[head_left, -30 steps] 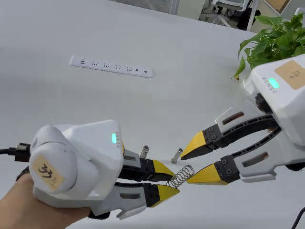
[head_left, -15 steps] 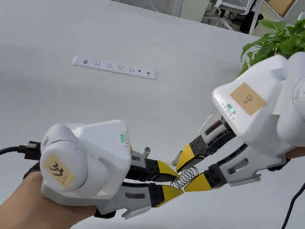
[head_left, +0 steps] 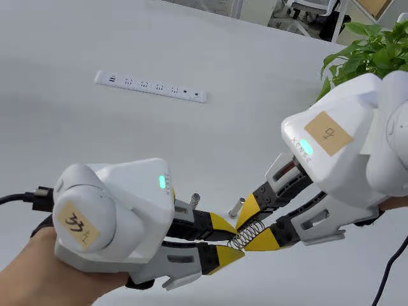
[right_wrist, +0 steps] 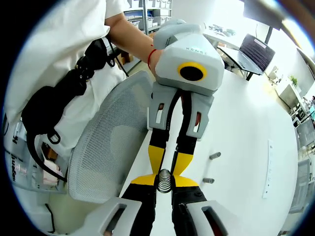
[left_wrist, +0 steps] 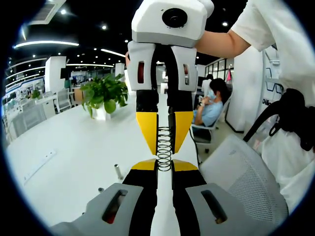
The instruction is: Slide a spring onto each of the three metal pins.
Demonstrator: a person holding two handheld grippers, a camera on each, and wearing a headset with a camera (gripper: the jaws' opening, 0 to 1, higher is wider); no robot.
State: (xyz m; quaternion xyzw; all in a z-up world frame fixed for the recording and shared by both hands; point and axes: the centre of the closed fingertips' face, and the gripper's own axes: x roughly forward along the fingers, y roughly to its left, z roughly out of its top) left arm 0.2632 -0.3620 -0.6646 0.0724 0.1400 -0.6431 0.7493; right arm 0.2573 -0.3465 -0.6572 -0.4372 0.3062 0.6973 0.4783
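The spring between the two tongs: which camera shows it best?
The left gripper view: the spring runs side-on, its coils clear, between the left tongs and right tongs. The right gripper view shows the spring end-on, as a ring. The head view shows it small, slanted among yellow tips.

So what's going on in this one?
Two hand-held grippers share one spring: the left gripper and the right gripper each pinch an end, holding it in the air above the table. Just beyond, a bare pin stands on the table. A second pin beside it looks ribbed, perhaps carrying a spring already. The held spring is not on a pin yet.
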